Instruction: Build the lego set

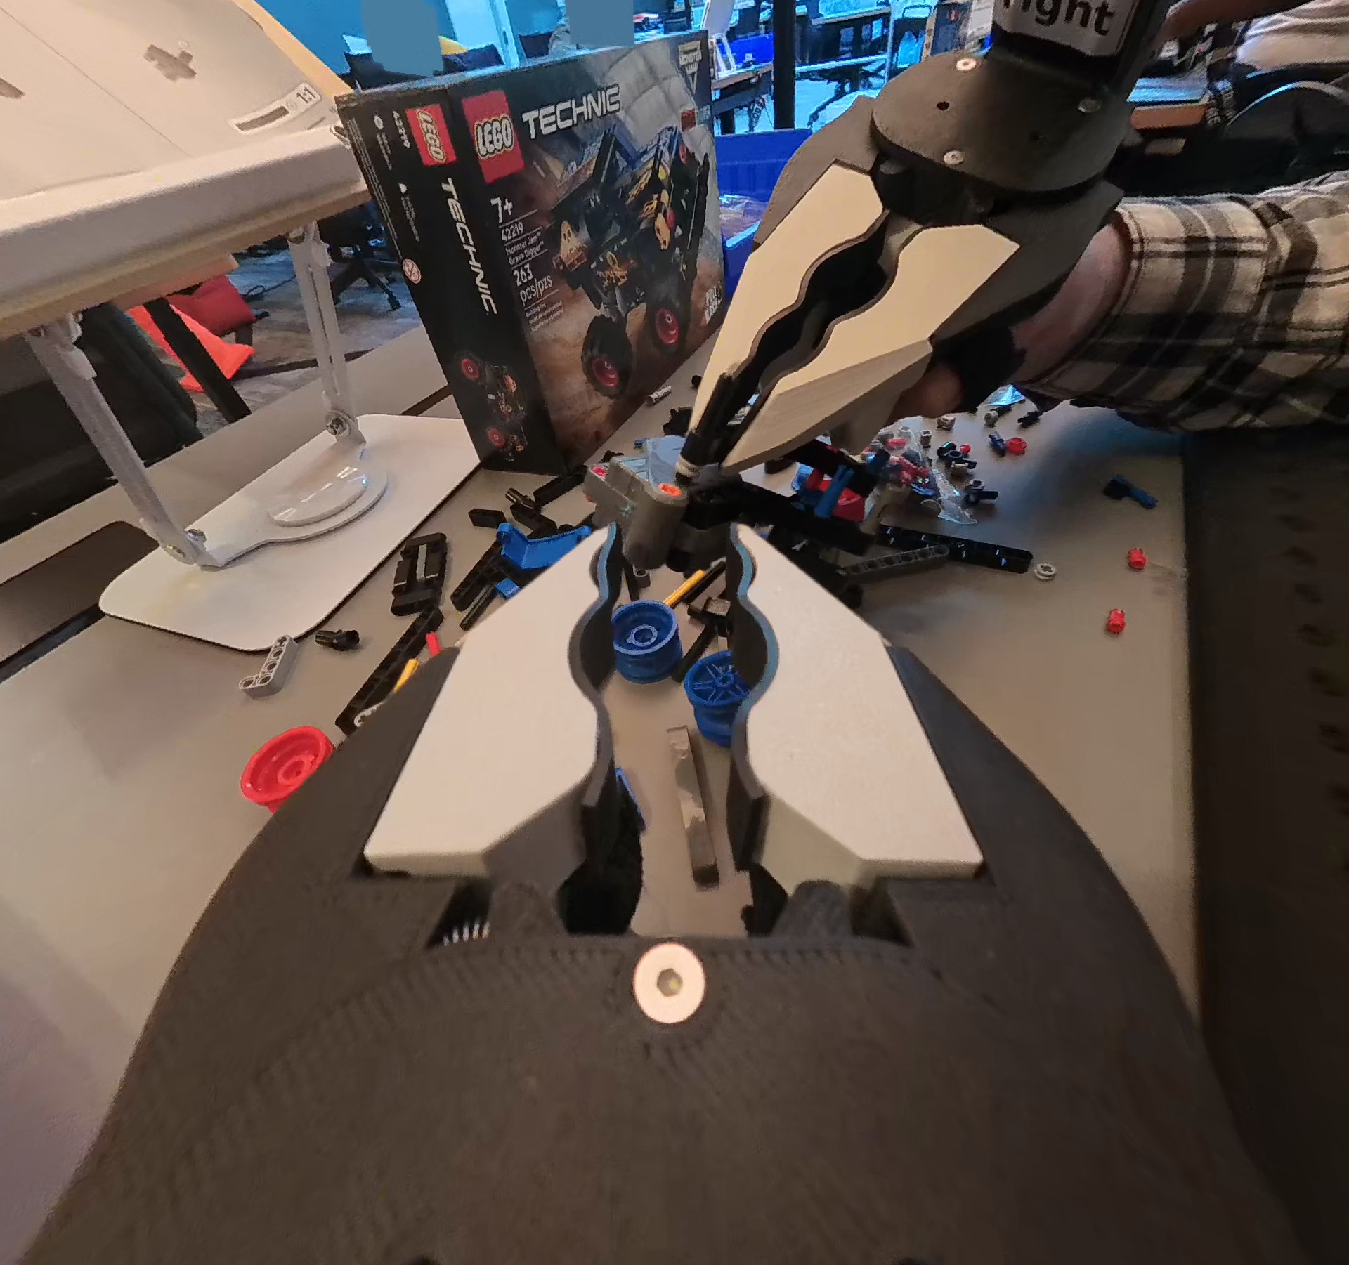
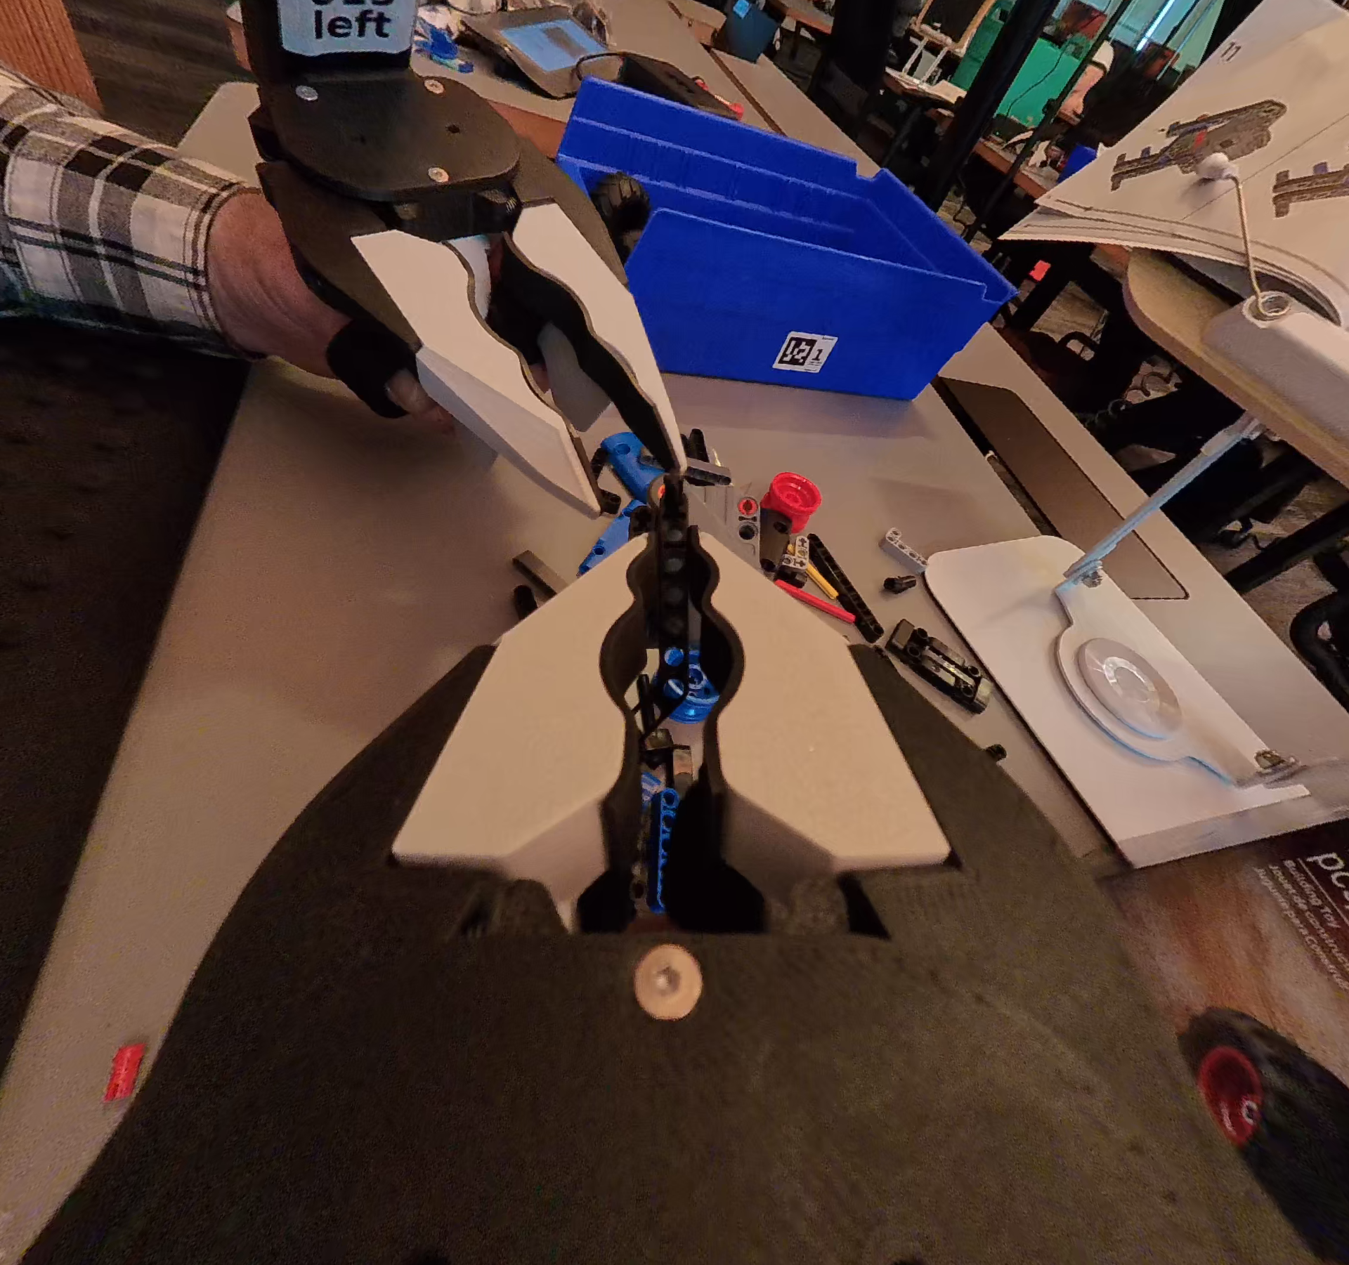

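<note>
A partly built grey and black Lego assembly [image 1: 642,496] sits at the middle of the table, and my left gripper [image 1: 671,537] is shut on it, one fingertip on each side. My right gripper [image 1: 704,456] reaches down from the upper right, shut on a long black beam with holes [image 1: 723,391] whose end touches the top of the assembly. In the right wrist view the black beam [image 2: 671,588] runs up between my right gripper's [image 2: 671,544] fingers to the assembly [image 2: 723,507]. The left gripper [image 2: 635,493] comes in from the upper left.
The Lego box [image 1: 555,245] stands behind the work spot. A white stand [image 1: 292,537] at left holds the instruction booklet [image 1: 146,99]. Blue wheel hubs [image 1: 646,639], a red hub [image 1: 285,766] and loose parts [image 1: 912,485] lie around. A blue bin [image 2: 788,267] stands beyond. The grippers are tip to tip, or close to it. From the left gripper's tips to the red hub [image 1: 285,766] is close to 15 cm. Look for it in the right wrist view [image 2: 793,487] too.
</note>
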{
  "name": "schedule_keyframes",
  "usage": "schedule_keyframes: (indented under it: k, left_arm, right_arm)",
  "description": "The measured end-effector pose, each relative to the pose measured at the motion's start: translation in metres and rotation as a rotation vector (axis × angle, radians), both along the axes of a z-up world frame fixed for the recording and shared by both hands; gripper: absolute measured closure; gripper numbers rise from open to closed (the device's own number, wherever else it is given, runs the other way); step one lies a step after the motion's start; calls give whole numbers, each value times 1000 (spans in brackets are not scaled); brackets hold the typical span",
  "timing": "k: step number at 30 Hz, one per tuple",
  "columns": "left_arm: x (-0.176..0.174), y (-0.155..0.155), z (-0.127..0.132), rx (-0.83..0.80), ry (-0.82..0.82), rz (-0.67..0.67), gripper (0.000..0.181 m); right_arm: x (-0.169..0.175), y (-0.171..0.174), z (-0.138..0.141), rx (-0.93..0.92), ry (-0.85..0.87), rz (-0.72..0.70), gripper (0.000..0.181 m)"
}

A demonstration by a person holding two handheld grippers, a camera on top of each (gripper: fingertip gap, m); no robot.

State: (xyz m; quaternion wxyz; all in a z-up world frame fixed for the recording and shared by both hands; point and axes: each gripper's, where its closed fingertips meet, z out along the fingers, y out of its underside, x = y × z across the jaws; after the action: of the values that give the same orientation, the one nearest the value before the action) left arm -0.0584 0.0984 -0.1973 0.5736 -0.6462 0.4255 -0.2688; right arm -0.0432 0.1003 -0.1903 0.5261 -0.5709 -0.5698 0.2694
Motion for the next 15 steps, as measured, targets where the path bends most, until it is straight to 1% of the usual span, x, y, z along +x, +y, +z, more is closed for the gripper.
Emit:
schedule_keyframes:
  k: [11, 15]
  left_arm:
    - [-2, 5, 1, 10, 5, 33, 156]
    - [-2, 6, 2, 13, 5, 40, 153]
  right_arm:
    - [3, 0, 3, 20, 8, 2, 177]
    - [5, 5, 8, 84, 14, -28, 176]
